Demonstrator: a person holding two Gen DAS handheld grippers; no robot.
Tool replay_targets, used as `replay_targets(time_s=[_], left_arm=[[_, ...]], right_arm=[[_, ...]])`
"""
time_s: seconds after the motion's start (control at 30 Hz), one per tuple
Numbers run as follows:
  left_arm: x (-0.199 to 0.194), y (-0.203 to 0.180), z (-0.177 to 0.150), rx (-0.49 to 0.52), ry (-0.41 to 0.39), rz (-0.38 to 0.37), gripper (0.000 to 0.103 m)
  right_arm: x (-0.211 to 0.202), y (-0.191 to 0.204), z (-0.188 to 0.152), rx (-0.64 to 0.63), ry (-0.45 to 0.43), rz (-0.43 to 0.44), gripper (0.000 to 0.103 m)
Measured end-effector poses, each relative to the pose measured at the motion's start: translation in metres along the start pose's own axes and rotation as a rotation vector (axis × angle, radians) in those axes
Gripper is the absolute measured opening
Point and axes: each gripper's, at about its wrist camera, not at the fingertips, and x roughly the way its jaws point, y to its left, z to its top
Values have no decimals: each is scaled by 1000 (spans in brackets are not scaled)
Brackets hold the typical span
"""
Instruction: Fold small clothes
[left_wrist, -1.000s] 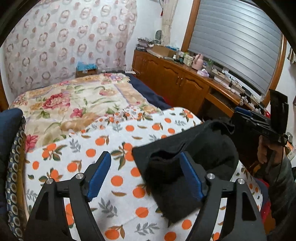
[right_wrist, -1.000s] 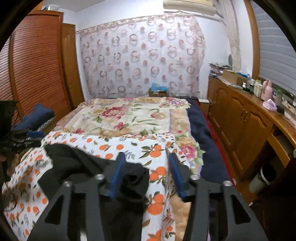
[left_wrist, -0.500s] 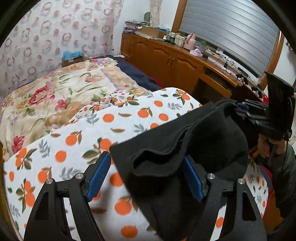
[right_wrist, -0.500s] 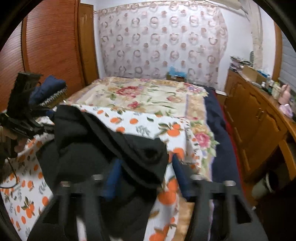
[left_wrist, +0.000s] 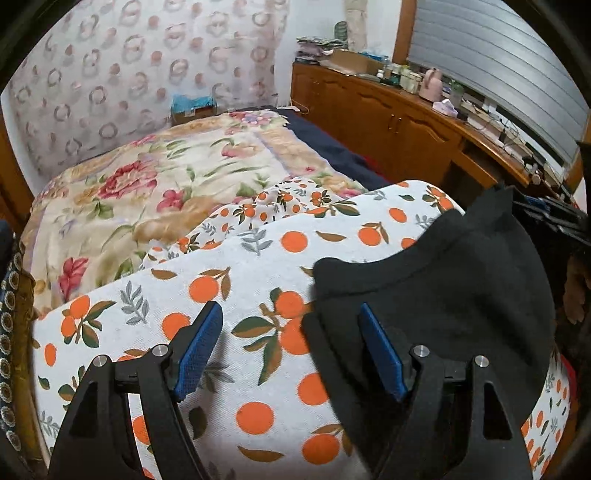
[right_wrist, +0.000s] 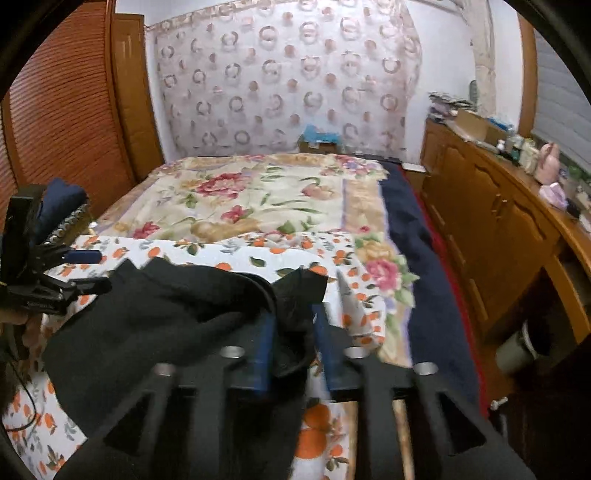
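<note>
A: Right, item one, the black garment (left_wrist: 443, 280)?
B: Dark knit cloth, lower right of the left wrist view, lying on the orange-print cloth (left_wrist: 258, 251). In the right wrist view it spreads across the lower left and centre (right_wrist: 155, 325), part of it bunched.

A: Item two, left gripper (left_wrist: 291, 350)?
B: Fingers spread wide, nothing between them. Its right blue pad (left_wrist: 380, 354) sits against the garment's edge; the left pad is over bare print.

A: Item three, right gripper (right_wrist: 291, 350)?
B: Fingers drawn close, clamped on a bunched fold of the black garment, lower centre of its own view. Picture is motion-blurred, so the exact fold cannot be told.

A: Surroundings?
B: Floral bedspread (right_wrist: 258, 192) at mid-frame beyond the print cloth. Wooden cabinets (right_wrist: 491, 214) along the right edge, small items on top. Patterned curtain (right_wrist: 280, 81) across the upper centre.
</note>
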Motion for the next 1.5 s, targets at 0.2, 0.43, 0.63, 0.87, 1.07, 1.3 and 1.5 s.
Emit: replay_targets(time_s=[0.2,0.43,0.63,0.87,1.07,1.3,1.5], left_arm=[[-3,-3,0,-22,-16,-113,78],[7,-16,1,2,13,-174,43],[-21,-13,0,9,-79,-143,7],[-5,-13,-7,36,-9,-53,7],[3,-8,-9,13,12,-26,28],[0,7,-10,-55,20,-89,40],[-9,4,-13,-72,1,-156,41]], right_arm=[[-9,19,-5,20,-9,42,64],[17,17,-6,39,47,64,66],[18,13,-3,60,63,84,67],[21,15,-9,106,51,127,74],[32,19,-12,119,104,135,74],[37,17,-8,130,131,175,74],[40,20,-9,130,134,218,53]])
